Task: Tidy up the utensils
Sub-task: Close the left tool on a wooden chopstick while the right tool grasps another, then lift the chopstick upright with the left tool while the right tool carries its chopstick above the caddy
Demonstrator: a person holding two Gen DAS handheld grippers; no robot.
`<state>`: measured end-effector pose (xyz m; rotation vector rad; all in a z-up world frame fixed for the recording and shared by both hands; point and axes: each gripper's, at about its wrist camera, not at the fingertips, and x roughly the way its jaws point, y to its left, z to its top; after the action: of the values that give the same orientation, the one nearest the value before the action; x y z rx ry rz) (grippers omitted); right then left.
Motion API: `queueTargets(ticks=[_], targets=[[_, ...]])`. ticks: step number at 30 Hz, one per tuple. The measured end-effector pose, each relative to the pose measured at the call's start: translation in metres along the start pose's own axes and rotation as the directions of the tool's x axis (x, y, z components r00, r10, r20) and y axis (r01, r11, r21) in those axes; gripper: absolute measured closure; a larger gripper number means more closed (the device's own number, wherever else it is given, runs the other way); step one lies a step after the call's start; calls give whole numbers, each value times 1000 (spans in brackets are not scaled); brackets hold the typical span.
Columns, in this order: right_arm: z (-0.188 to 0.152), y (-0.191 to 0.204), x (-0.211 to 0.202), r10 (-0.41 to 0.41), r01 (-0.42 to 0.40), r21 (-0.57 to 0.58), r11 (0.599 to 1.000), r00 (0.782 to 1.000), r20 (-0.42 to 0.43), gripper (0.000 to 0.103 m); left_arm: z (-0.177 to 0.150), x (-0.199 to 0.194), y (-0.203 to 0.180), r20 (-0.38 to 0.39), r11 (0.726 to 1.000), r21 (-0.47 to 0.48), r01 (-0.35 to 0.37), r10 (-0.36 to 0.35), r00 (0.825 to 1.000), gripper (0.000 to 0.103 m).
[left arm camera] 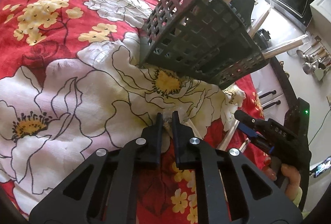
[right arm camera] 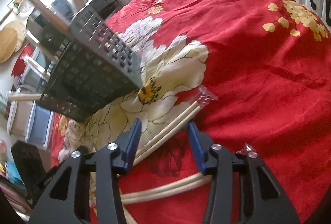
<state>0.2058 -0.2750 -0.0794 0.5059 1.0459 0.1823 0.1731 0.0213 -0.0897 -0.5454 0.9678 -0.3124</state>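
Between the parted right tool [right arm camera: 164,131] fingers lie wrapped chopsticks [right arm camera: 175,120]; left tool [left arm camera: 167,120] pinches their wrapper.

Your left gripper [left arm camera: 167,118] is matte black all over: two narrow black fingers [left arm camera: 158,122] on flat black link arms, each arm with long rounded triangular cut-outs. Four round silver pivot bolts [left arm camera: 194,141] sit in a row across the links. Your right gripper [right arm camera: 164,128] has the same black frame, cut-outs and silver bolts [right arm camera: 112,146], but its fingers carry bright blue pads [right arm camera: 132,141]. Seen from the left wrist camera, the right gripper's black body [left arm camera: 275,135] shows raised lettering on its side, too small to read, blue edges near the fingers, and a small green light [left arm camera: 306,111] on the black block behind it. Your hand [left arm camera: 289,176] wraps its black handle.
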Motion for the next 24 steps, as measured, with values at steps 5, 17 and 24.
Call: queueTargets(ticks=[5, 17, 24], targets=[[7, -5, 5, -17, 17, 26, 1000, 1000, 14, 79, 2, -10, 5, 31, 1000, -6, 0, 0, 1000, 99], [9, 3, -13, 56, -57, 5, 998, 995, 77, 93, 10, -41, 3, 109, 1000, 5, 0, 0, 994, 100], [4, 23, -32, 113, -107, -67, 992, 987, 110, 96, 18, -65, -7, 182, 1000, 29, -8, 2, 983, 100]])
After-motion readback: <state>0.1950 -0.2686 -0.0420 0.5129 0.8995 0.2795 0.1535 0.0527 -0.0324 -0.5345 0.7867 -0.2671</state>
